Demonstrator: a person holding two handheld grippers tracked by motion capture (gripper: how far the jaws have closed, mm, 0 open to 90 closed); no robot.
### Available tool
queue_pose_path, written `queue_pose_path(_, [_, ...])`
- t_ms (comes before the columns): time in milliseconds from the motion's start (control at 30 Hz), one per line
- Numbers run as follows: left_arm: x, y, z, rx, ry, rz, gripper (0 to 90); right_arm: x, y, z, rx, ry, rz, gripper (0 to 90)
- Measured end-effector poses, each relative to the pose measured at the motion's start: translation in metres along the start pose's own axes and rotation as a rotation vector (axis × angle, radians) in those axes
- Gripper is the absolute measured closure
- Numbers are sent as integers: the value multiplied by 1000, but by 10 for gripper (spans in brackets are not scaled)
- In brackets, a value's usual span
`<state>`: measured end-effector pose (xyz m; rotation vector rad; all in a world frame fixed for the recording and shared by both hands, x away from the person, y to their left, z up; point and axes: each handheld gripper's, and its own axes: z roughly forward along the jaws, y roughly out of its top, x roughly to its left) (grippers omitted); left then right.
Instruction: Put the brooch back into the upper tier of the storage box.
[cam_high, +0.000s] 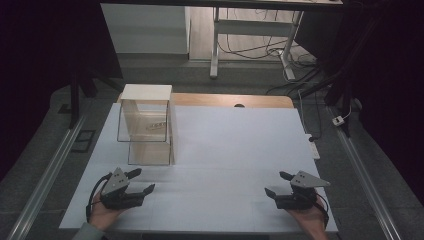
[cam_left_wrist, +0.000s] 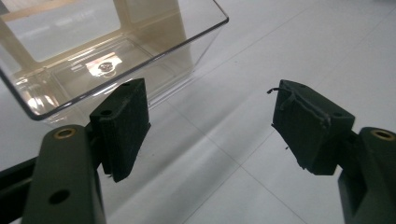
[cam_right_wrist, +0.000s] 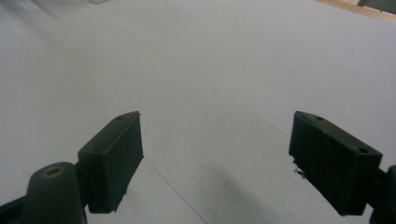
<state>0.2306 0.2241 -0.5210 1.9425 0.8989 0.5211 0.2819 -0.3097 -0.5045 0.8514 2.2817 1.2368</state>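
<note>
I hold both grippers low at the near edge of the table (cam_high: 225, 150). The left gripper (cam_high: 135, 184) has its jaws wide and empty, aimed at the clear box (cam_high: 148, 131), which stands at the far left of the table under a white lid (cam_high: 146, 92). In the left gripper view the box (cam_left_wrist: 112, 60) lies just beyond the jaws, a small round item (cam_left_wrist: 106, 66) on its floor. The right gripper (cam_high: 279, 186) is also wide and empty, well apart from the box, over bare table (cam_right_wrist: 210, 70). I judge this the approach step. The next move calls for advancing the left gripper to the box rim.
</note>
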Motion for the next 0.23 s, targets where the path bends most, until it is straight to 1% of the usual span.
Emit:
queue_pose_path(100, [0, 1, 0, 3, -3, 0, 268, 0, 0, 0, -3, 3, -2, 170])
queue_pose_path(167, [0, 1, 0, 4, -8, 1, 268, 1, 1, -1, -4, -4, -6, 170])
queue_pose_path(200, [0, 1, 0, 3, -8, 2, 268, 1, 1, -1, -6, 4, -6, 170])
queue_pose_path(233, [0, 1, 0, 4, -9, 3, 268, 2, 1, -1, -7, 3, -7, 170])
